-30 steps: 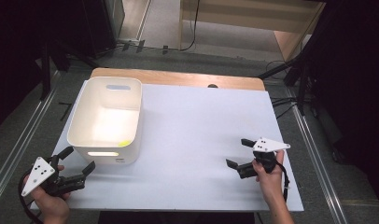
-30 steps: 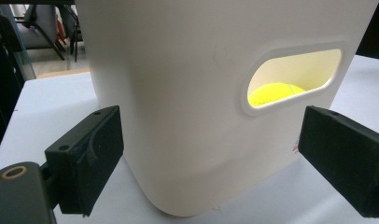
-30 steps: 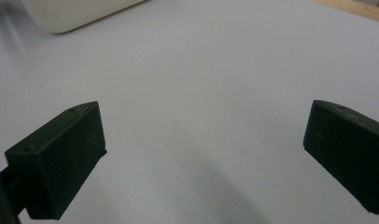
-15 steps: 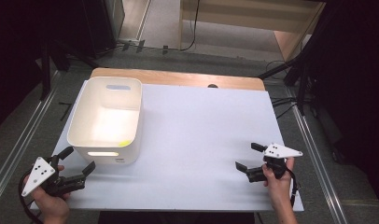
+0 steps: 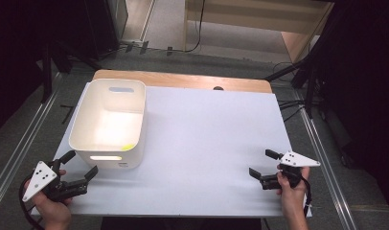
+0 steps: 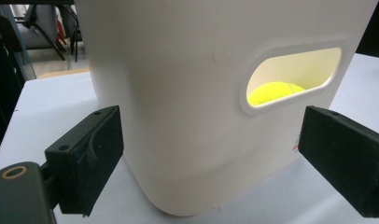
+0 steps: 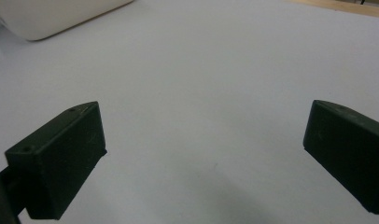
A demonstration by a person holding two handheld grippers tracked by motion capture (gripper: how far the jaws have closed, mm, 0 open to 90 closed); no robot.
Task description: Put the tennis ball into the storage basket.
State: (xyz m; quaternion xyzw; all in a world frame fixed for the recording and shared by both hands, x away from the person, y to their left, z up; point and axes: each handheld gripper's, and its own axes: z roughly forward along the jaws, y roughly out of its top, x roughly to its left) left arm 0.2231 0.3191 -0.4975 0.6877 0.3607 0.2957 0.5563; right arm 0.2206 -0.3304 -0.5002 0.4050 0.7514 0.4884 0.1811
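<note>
Seen from above, a white bin (image 5: 108, 125) stands at the left end of a white table (image 5: 207, 139), a patch of yellow just visible on its floor near the front wall. The left gripper (image 5: 80, 165) is held in a hand (image 5: 51, 211) at the table's near left corner, just in front of the bin's front left corner, its jaws spread wide and aimed toward the bin without touching it. The right gripper (image 5: 264, 163) is held in the other hand (image 5: 291, 191) well to the right of the bin, close to the table's near right edge, jaws likewise wide apart and holding nothing, over bare tabletop. From the left gripper view, the bin (image 6: 178, 93) rises close ahead between the two black jaws, which stand wide on either side of its rounded corner with a gap on each side. Through the oval handle slot in the bin's wall, a yellow ball (image 6: 271, 92) lies inside on the bottom of the bin. From the right gripper view, the jaws are parted wide over the plain white table (image 7: 201, 93), nothing between them, and a lower corner of the bin (image 7: 52, 16) shows far off at the upper left.
</note>
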